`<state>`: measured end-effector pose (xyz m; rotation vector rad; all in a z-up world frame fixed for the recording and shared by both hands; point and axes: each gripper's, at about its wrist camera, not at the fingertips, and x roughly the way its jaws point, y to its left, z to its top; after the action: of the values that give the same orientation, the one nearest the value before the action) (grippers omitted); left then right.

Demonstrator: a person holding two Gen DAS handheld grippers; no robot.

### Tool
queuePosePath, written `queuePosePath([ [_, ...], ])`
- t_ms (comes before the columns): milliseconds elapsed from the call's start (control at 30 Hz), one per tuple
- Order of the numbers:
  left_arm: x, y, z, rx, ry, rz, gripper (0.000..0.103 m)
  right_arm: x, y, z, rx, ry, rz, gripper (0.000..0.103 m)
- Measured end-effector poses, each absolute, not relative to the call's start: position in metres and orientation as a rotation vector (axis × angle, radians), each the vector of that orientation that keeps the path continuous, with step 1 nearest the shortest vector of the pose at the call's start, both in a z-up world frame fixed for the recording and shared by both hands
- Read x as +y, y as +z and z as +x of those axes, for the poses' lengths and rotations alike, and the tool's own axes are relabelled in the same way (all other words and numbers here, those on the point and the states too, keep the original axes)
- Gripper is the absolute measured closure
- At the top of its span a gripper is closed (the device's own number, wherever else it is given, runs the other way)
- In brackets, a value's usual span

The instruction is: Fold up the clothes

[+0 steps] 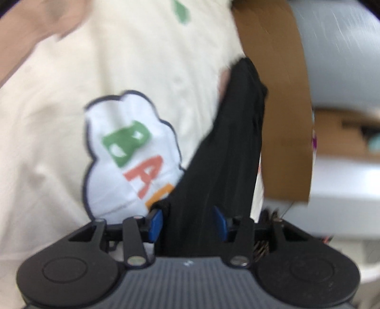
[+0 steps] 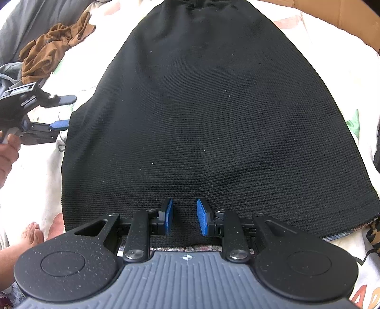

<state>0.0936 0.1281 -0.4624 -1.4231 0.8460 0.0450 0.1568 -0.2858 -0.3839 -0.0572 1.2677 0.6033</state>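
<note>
A black knit garment (image 2: pixel 201 107) lies spread flat on a cream printed cloth (image 2: pixel 35 180). My right gripper (image 2: pixel 184 214) points down at the garment's near hem. Its blue pads stand apart, with flat fabric showing in the gap. My left gripper (image 2: pixel 67 110) is at the garment's left edge, held by a person's hand (image 2: pixel 7 152). Its two blue fingers (image 2: pixel 68 98) are spread, the lower one at the fabric's border. The left wrist view is blurred. There the black garment (image 1: pixel 228 142) runs edge-on between the left gripper's (image 1: pixel 187 214) parted pads, over the cream cloth (image 1: pixel 118 59).
A crumpled brown garment (image 2: pixel 52 50) and grey cloth (image 2: pixel 35 16) lie at the far left. Cardboard (image 2: pixel 332 12) borders the far right and also rises behind the garment as cardboard (image 1: pixel 280 95). Patterned fabric (image 2: pixel 370 228) peeks out under the hem. A person's bare skin (image 2: pixel 35 233) shows at lower left.
</note>
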Motion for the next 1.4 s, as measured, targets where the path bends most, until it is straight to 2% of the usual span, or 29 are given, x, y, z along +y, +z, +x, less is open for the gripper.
queuePosePath([
  [67,0.130,-0.466,0.092,0.828,0.052,-1.453,0.060,-0.287,-0.384,0.157,1.267,0.604,-0.054,0.074],
  [100,0.130,-0.467,0.091,0.824,0.055,-1.460,0.073,-0.287,-0.384,0.157,1.267,0.605,-0.053,0.074],
  [133,0.129,-0.468,0.091,0.831,0.053,-1.454,0.093,-0.287,-0.384,0.157,1.266,0.605,-0.052,0.074],
  [167,0.129,-0.468,0.091,0.840,0.060,-1.443,0.098,-0.287,-0.384,0.156,1.266,0.606,-0.052,0.074],
  [467,0.125,-0.445,0.099,0.940,0.103,-1.151,0.099,-0.290,-0.385,0.157,1.267,0.611,-0.054,0.075],
  [633,0.122,-0.432,0.098,0.984,0.096,-1.078,0.088,-0.293,-0.384,0.157,1.272,0.597,-0.055,0.075],
  [800,0.111,-0.424,0.089,1.036,0.053,-1.038,0.083,-0.296,-0.379,0.152,1.283,0.584,-0.081,0.075],
  [867,0.103,-0.423,0.091,1.060,0.025,-1.030,0.078,-0.296,-0.374,0.152,1.283,0.571,-0.081,0.075],
  [933,0.095,-0.423,0.092,1.084,-0.003,-1.022,0.069,-0.297,-0.366,0.150,1.259,0.585,-0.070,0.074],
  [1100,0.072,-0.432,0.098,1.169,-0.049,-0.973,0.068,-0.281,-0.357,0.146,1.201,0.649,-0.037,0.074],
  [1400,0.051,-0.441,0.095,1.202,-0.121,-0.947,0.049,-0.249,-0.376,0.128,1.190,0.747,-0.248,0.076],
])
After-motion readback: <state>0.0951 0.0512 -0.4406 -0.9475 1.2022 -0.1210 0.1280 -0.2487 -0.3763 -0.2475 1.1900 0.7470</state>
